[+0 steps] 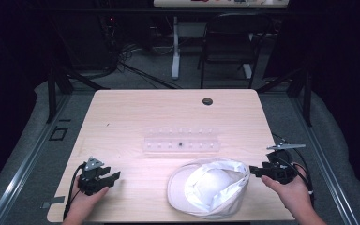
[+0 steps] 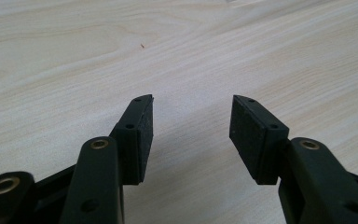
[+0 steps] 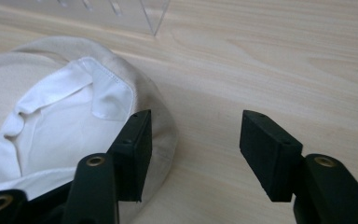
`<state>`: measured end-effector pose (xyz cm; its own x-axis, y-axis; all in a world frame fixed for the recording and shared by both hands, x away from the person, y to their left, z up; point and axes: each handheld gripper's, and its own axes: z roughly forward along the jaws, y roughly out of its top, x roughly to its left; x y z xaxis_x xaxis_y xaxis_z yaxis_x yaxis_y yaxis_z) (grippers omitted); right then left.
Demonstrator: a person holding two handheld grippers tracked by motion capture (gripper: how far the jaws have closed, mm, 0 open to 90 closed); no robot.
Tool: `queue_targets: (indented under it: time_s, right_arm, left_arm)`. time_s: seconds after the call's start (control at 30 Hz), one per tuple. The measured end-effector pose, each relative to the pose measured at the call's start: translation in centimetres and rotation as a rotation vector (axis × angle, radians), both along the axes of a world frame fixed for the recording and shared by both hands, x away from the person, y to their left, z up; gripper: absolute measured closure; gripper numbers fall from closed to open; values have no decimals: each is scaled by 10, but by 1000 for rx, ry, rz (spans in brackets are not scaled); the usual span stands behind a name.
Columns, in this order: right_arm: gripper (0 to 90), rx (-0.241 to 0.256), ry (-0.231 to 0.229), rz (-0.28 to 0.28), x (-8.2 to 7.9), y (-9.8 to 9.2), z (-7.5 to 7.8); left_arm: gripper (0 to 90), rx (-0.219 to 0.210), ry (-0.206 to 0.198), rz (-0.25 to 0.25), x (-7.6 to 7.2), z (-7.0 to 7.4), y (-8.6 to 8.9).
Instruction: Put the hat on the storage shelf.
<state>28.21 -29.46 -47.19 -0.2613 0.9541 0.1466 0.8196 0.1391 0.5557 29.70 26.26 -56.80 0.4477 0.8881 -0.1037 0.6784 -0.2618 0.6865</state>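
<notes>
While a white cap (image 1: 209, 186) lies upside down at the wooden counter's (image 1: 136, 112) near edge, just this side of a clear plastic rack (image 1: 181, 140), the right claw (image 1: 254, 170) hovers spread at the cap's right rim, gripping nothing. Well left of the cap, the left claw (image 1: 113, 177) gapes empty.
</notes>
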Motion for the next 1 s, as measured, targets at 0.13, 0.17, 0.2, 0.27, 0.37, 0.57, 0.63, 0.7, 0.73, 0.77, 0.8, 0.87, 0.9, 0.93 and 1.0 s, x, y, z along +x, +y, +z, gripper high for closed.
queue_targets:
  time_s: [0.13, 0.17, 0.2, 0.27, 0.37, 0.57, 0.63, 0.7, 0.73, 0.77, 0.8, 0.87, 0.9, 0.93, 1.0]
  right_arm:
    - [497, -36, 22, 8, 3, 3, 8]
    - [531, -48, 56, 19, 6, 5, 16]
    - [533, -54, 60, 22, 7, 5, 18]
    - [539, -75, 94, 30, 10, 8, 26]
    - [550, -86, 166, 32, 16, 12, 34]
    - [551, -81, 315, 17, 27, 21, 44]
    - [557, -65, 352, -6, 29, 25, 46]
    - [563, -72, 382, -15, 33, 26, 46]
    - [566, -67, 392, -23, 34, 27, 46]
    - [566, -62, 409, -42, 35, 28, 46]
    - [570, -63, 423, -44, 36, 27, 46]
    - [572, -46, 457, -62, 38, 28, 44]
    - [572, -33, 454, -88, 38, 30, 42]
    - [572, -35, 476, -73, 39, 29, 41]
    - [572, -39, 488, -83, 39, 31, 38]
  left_arm:
    - [498, -7, 1, -6, 0, 0, 0]
    - [497, -10, 1, -10, 0, 0, 0]
    - [498, -10, 3, -12, 0, 0, 0]
    - [497, -10, 5, -13, 0, -1, 0]
    - [497, -12, 8, -18, 1, -1, -1]
    - [497, -18, 9, -22, 0, -1, -1]
    - [496, -18, 10, -22, 0, -1, 0]
    - [496, -21, 14, -21, 0, -1, 0]
    - [496, -19, 24, -29, 0, 0, 1]
    - [496, -19, 23, -29, 0, 0, 1]
    - [495, -18, 23, -29, 0, 0, 1]
    - [495, -21, 12, -22, 0, -1, 1]
    - [495, -21, 13, -22, 0, -1, 1]
    - [495, -19, 24, -31, 0, 0, 1]
    - [495, -17, 25, -30, 0, 0, 1]
